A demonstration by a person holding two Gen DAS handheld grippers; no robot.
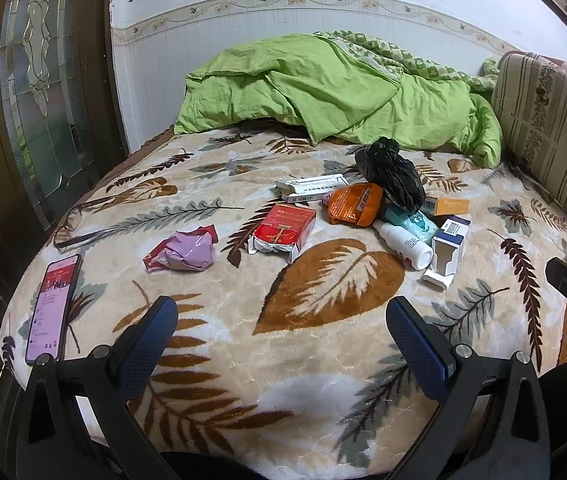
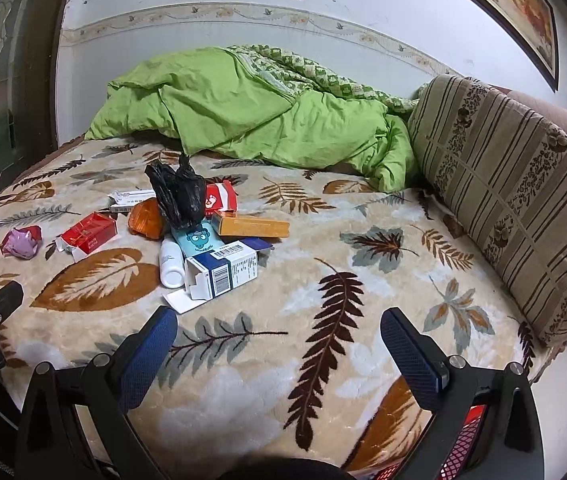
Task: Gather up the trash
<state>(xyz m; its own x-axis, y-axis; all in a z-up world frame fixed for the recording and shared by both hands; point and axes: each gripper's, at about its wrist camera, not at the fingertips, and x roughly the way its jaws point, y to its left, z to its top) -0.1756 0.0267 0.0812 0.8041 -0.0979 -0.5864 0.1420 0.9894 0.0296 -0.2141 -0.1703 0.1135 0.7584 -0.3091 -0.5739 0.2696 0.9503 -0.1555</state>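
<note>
Trash lies scattered on a leaf-patterned bed blanket [image 1: 323,400]. A crumpled pink wrapper [image 1: 185,250] and a red cigarette pack [image 1: 283,232] lie nearest my left gripper [image 1: 283,332], which is open and empty above the near edge. Further right a black plastic bag [image 1: 389,172] stands over an orange packet [image 1: 355,204], a white bottle [image 1: 403,244] and an open white-blue carton [image 1: 449,248]. My right gripper [image 2: 279,344] is open too, with nothing held; the carton [image 2: 223,270], bottle [image 2: 171,262], orange box [image 2: 249,226] and black bag [image 2: 179,194] lie ahead to its left.
A phone [image 1: 53,306] with a lit screen and a pair of glasses [image 1: 79,220] lie at the bed's left edge. A green quilt [image 1: 323,88] is heaped at the back and a striped cushion [image 2: 515,192] lines the right side. Something red and meshed [image 2: 467,436] sits below the bed's near right corner.
</note>
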